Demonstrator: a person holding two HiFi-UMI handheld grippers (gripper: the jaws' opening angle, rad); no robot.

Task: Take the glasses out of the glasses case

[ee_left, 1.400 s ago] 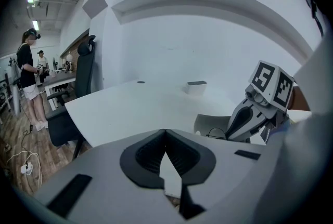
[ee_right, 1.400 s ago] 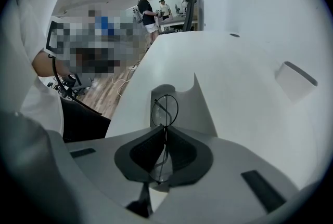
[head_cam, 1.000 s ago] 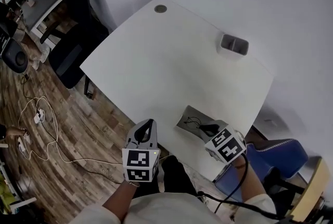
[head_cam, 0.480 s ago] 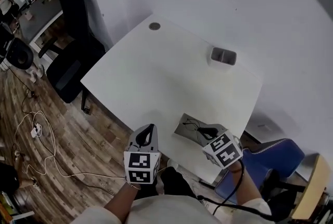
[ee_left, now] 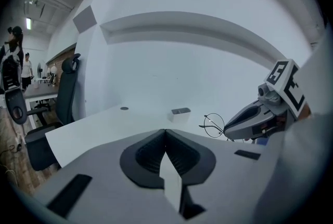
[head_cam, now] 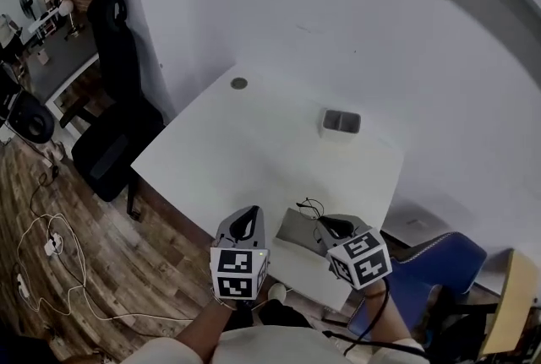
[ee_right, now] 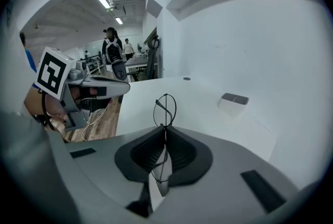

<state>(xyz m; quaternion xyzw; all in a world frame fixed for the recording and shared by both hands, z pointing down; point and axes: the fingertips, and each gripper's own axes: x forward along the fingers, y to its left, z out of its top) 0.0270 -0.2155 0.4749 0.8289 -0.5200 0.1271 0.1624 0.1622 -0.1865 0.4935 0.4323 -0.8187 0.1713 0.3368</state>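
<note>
Thin black wire-framed glasses (ee_right: 165, 108) stand edge-on between the jaws of my right gripper (ee_right: 165, 127), which is shut on them. In the head view the right gripper (head_cam: 326, 225) holds the glasses (head_cam: 313, 207) just over the open grey glasses case (head_cam: 296, 233), which lies at the near edge of the white table (head_cam: 254, 143). My left gripper (head_cam: 247, 220) hovers over the table's near edge, left of the case, with its jaws shut on nothing (ee_left: 165, 131). The left gripper view shows the glasses (ee_left: 213, 124) at the right gripper's tip.
A small grey-rimmed white box (head_cam: 341, 122) sits near the table's far edge. A round cable grommet (head_cam: 239, 84) is at the far left corner. A black office chair (head_cam: 110, 126) stands left of the table, a blue chair (head_cam: 431, 269) at its right. Cables lie on the wooden floor (head_cam: 51, 252).
The right gripper has come up and slightly left off the case with the glasses in it. The left gripper has barely moved. The head view has swung, showing more wall.
</note>
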